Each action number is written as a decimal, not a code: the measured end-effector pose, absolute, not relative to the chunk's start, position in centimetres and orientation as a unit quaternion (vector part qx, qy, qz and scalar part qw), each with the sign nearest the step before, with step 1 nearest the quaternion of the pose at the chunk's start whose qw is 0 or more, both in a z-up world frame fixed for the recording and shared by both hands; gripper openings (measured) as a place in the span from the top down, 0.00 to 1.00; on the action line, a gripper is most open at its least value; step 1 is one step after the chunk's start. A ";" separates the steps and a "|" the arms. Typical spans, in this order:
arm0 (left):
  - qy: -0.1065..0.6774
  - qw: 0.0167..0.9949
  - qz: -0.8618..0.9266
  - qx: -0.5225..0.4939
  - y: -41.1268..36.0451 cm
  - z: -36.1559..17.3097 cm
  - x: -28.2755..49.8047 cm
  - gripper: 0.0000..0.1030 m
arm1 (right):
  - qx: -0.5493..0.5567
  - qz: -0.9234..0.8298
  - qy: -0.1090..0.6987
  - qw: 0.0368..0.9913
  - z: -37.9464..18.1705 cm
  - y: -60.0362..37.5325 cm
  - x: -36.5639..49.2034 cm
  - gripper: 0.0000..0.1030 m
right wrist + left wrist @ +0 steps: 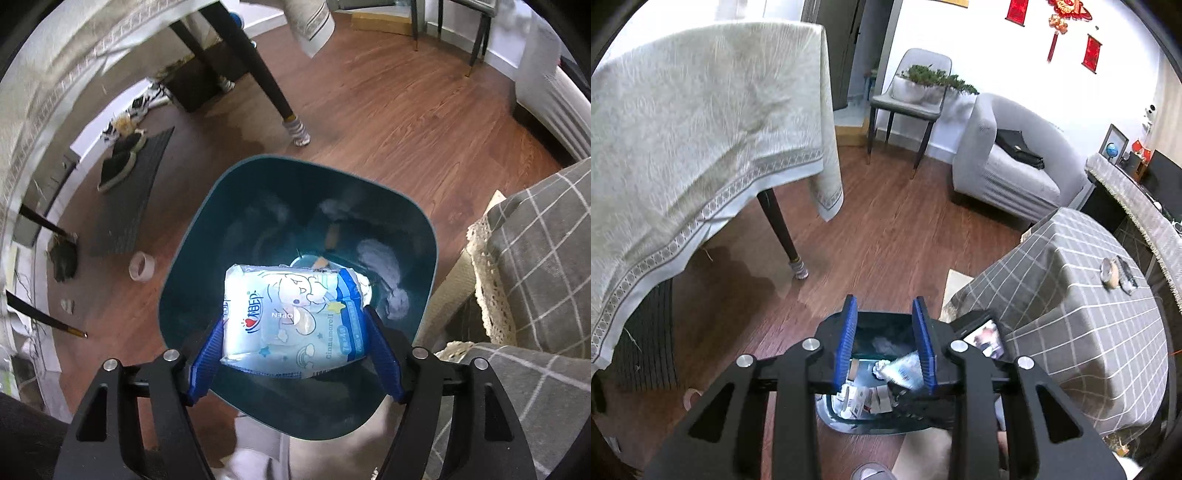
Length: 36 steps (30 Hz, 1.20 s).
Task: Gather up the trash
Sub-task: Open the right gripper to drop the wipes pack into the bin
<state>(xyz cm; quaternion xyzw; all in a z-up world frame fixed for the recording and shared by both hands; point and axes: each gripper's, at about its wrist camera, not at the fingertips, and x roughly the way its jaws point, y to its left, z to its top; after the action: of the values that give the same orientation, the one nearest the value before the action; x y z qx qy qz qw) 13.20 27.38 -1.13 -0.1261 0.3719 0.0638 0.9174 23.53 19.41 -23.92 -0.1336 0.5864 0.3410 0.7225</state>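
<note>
A dark teal trash bin (258, 166) stands on the wood floor, straight below both grippers. My right gripper (295, 317) is shut on a light-blue pack of wet wipes (291, 317) and holds it over the bin's mouth, one blue pad on each side. In the left wrist view my left gripper (886, 328) hangs above the same bin (871, 424). Its blue pads (849, 332) stand a little apart with nothing between them. Crumpled paper and small cartons (866, 400) lie in the bin. The wipes pack (905, 369) shows there too, blurred.
A table under a white cloth (683, 129) stands at the left, its dark leg (783, 236) near the bin. A low table with a grey checked cloth (1071, 295) is close on the right. A tape roll (142, 266), a mat (136, 195) and shoes (118, 162) lie on the floor.
</note>
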 end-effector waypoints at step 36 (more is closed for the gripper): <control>0.284 0.952 0.052 -0.100 22.0 5.8 13.8 0.53 | -0.116 0.383 0.431 0.809 -6.3 10.9 20.3 0.37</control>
<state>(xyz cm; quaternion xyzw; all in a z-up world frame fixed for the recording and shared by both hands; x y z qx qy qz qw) 13.82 21.96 5.80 -0.0995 0.2840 0.0524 0.9522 20.26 10.88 -6.30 -0.1165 0.4306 0.3829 0.8090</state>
